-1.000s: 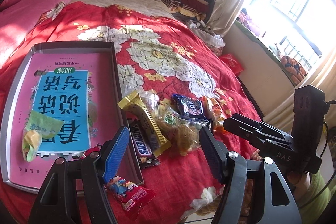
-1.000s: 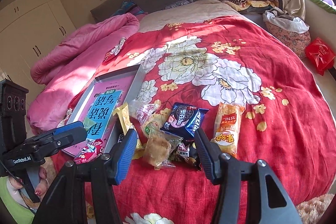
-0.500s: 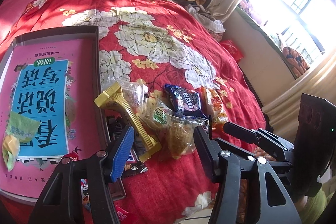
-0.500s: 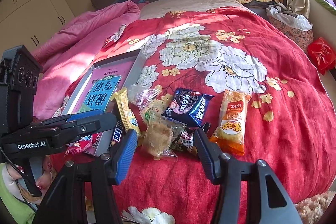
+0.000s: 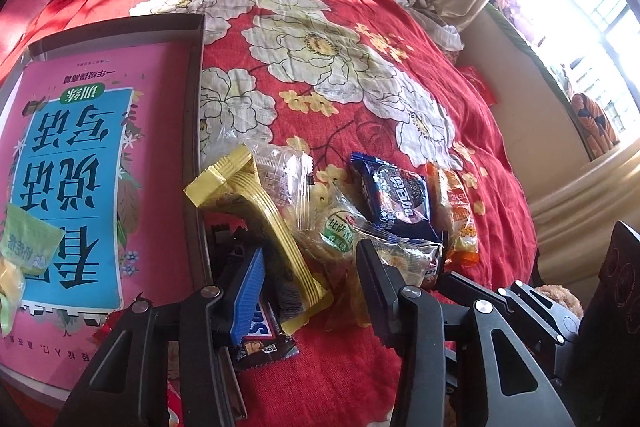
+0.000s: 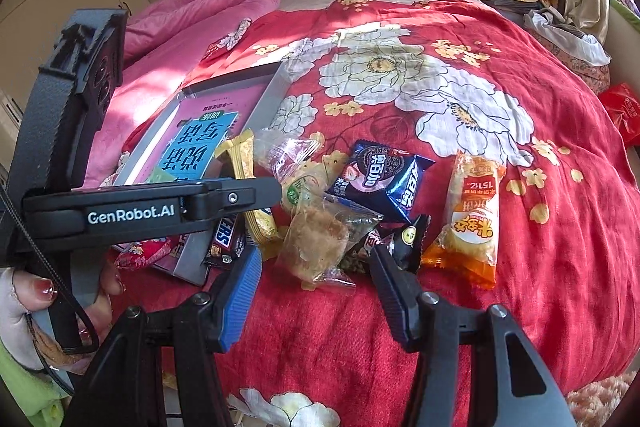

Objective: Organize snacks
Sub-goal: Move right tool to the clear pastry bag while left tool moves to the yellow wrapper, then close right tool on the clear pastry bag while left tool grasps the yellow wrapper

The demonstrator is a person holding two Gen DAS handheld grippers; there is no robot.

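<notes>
We drop the left gripper [image 5: 308, 291] closer onto the snack pile than a second ago, its fingers [image 5: 248, 287] just narrowing but pressing on nothing yet, and the gold wafer bar [image 5: 264, 223] lies between them, its lower end near the blue pad. The Snickers bar [image 5: 260, 327] sits under that left finger, against the tray [image 5: 196, 131] edge. Our right gripper [image 6: 316, 291] is lower too, fingers parted and unchanged in width, gripping nothing, with the clear-wrapped cake [image 6: 316, 243] just ahead between the tips. Beyond the fingers we count one dark-blue cookie pack [image 6: 380, 179], one orange pack [image 6: 472, 223], one green-label pastry [image 5: 340, 231]. One green packet [image 5: 28, 243] lies in the tray, left of the fingers.
</notes>
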